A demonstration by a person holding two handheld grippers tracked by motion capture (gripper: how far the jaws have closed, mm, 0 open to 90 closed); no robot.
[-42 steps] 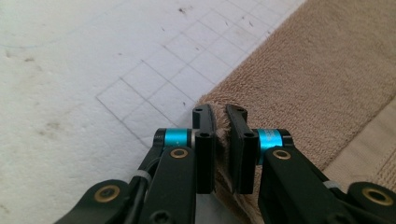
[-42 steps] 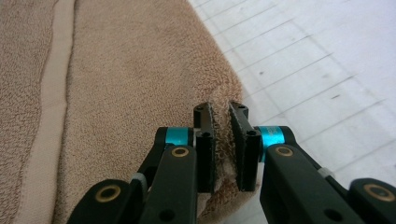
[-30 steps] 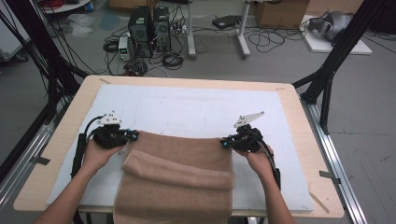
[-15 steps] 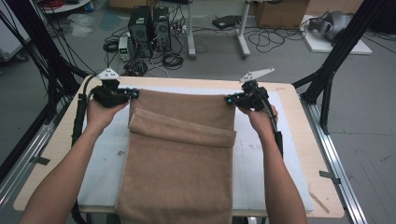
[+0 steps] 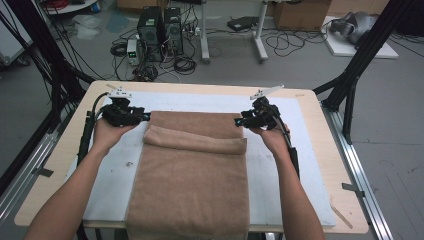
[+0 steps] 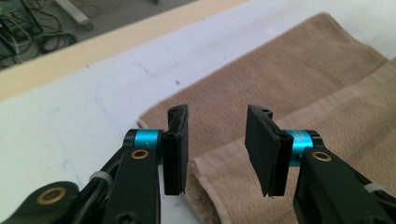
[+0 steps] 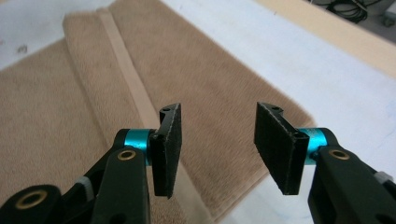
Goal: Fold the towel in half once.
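White table mat (image 5: 310,165) mid-frame, brown towel (image 5: 192,185) lying on it; my left gripper (image 5: 146,116) and right gripper (image 5: 239,121) at its top corners, jaws just opened, nothing held

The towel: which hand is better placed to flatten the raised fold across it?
Left, probably, though only slightly. The left tool is open beside the fold, whose thick end lies just below it. The right tool, also open, sits above the fold's flatter end on the towel.
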